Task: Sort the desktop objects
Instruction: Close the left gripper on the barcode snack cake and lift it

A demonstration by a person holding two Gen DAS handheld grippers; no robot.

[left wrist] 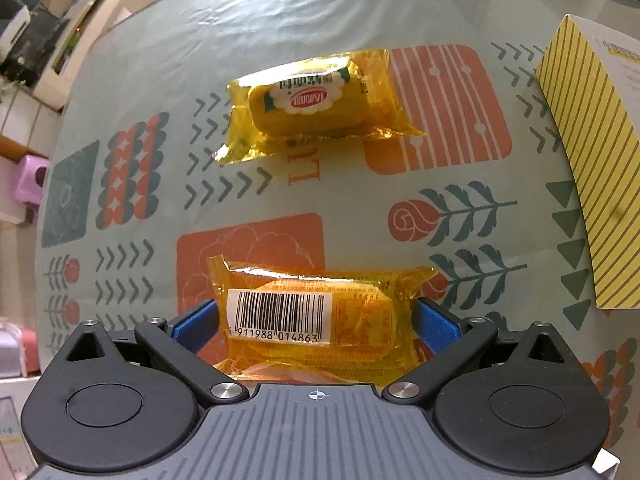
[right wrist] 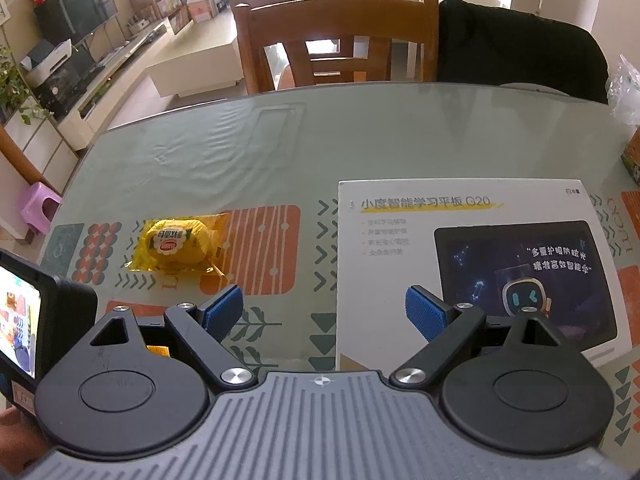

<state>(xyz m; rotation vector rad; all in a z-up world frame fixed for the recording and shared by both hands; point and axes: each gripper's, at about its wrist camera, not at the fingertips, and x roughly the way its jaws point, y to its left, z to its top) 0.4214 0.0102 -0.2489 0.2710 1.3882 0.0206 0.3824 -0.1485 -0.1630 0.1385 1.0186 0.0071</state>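
- Straddling a yellow-orange cellophane-wrapped snack cake with a white barcode label (left wrist: 310, 318), the left gripper (left wrist: 316, 320) has 1 blue ribbed pad on each side of the packet; whether the pads press the wrapper or only flank it, I cannot tell.
- That packet lies barcode-up on the grey-green patterned plastic tablecloth (left wrist: 160, 80), near the table's near edge.
- A 2nd yellow cellophane snack packet with a flower-shaped logo (left wrist: 316, 102) lies logo-up farther in, well apart from the 1st, beside an orange striped patch of the pattern.
- The right gripper (right wrist: 324, 314) hovers released, its 2 blue pads wide apart with nothing between them, over the left edge of a white flat tablet-computer box with a yellow-striped side (right wrist: 464, 264).
- The box rests flat toward the table's right side.
- A brown wooden chair (right wrist: 336, 36) stands at the far edge.
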